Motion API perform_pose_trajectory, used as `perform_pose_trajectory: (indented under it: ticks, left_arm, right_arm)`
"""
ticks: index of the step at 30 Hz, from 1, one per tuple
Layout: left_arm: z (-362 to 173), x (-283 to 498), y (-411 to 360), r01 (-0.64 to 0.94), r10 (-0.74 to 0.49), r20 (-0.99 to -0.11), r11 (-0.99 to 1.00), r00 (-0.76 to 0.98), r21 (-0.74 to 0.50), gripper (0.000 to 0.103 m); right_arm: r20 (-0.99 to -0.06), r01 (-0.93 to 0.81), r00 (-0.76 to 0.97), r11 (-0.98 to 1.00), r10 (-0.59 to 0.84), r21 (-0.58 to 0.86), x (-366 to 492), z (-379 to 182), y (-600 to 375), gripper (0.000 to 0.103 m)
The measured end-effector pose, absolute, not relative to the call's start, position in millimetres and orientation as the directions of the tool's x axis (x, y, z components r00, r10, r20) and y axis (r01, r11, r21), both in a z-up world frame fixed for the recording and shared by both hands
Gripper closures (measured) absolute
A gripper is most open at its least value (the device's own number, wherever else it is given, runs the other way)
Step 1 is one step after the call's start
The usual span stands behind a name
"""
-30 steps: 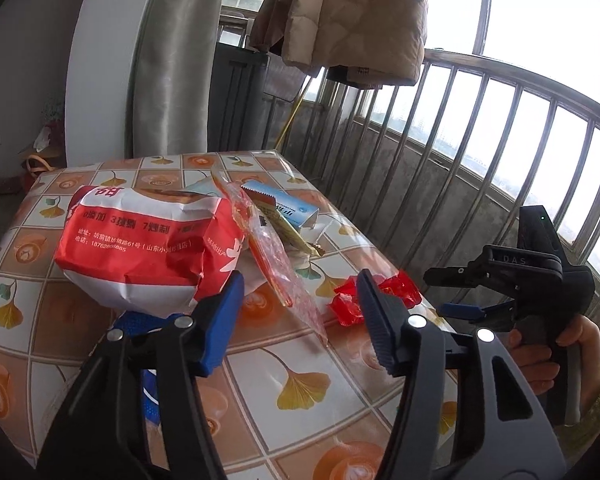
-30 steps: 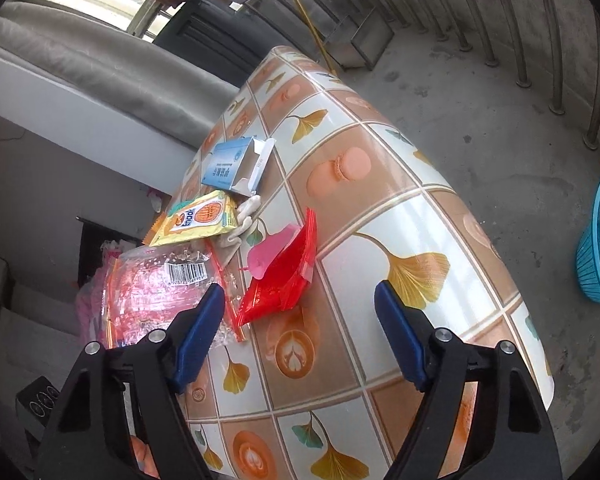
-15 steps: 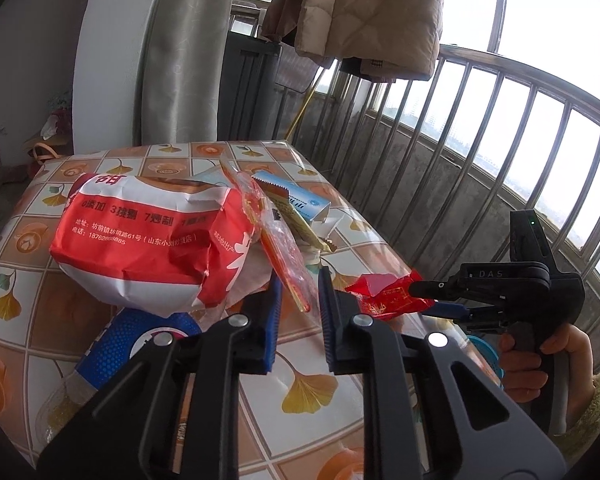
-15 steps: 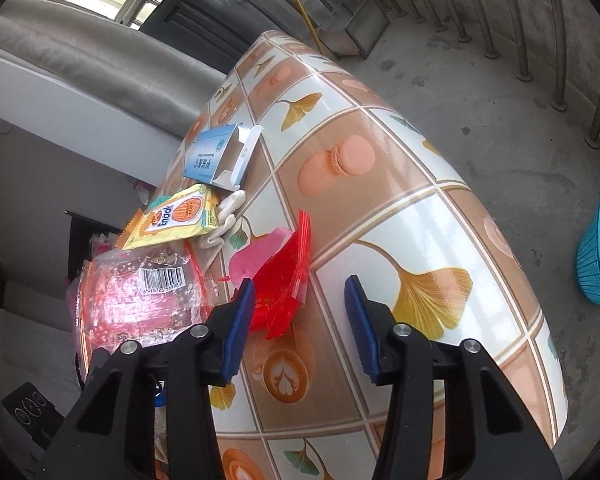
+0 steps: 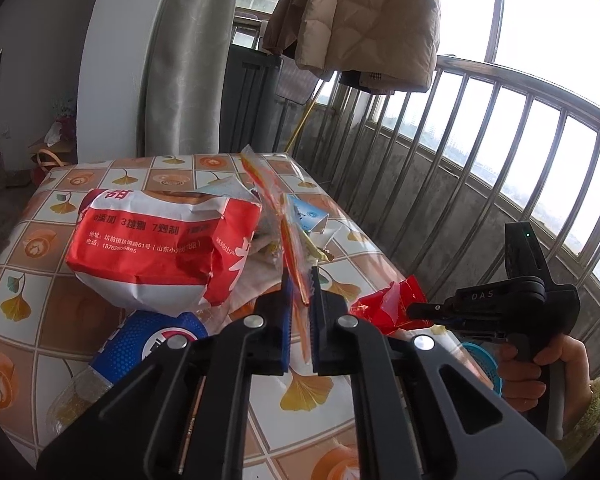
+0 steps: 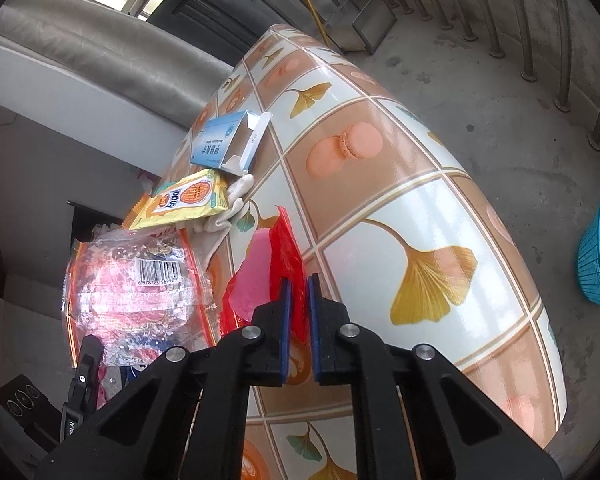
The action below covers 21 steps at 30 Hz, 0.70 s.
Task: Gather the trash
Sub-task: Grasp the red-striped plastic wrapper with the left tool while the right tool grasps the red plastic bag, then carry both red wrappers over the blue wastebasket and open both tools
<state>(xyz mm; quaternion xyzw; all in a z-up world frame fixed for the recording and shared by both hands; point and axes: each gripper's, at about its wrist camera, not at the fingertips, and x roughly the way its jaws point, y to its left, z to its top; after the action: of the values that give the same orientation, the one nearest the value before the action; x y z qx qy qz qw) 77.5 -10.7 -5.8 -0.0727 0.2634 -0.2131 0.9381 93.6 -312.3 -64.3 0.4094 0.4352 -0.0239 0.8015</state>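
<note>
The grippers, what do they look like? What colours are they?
Both are black plastic clamps. The left gripper and the right gripper each have two blue ridged pads and round silver bolts. From the left wrist view, the right one has a pistol-style handle, white letters reading DAS and a tiny green light. The person's hand wears a fuzzy yellow-green sleeve.

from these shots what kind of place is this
Most likely an enclosed home balcony: a curved metal railing runs past the bare concrete floor, a padded coat hangs up as if airing, and a table holds snack wrappers.
</note>
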Motion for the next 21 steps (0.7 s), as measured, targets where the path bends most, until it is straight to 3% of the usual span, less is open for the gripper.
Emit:
perform_pose_trajectory:
  ticks: [21]
  left_arm:
    - [23.8,15.0,-1.9,0.43,-0.464,-0.415,0.885,0.783,-0.179,0.1]
  right_arm:
    - [-0.667,0.331,0.669,0.672,0.328,0.662,56.8,-38.3,-306.4,0.097]
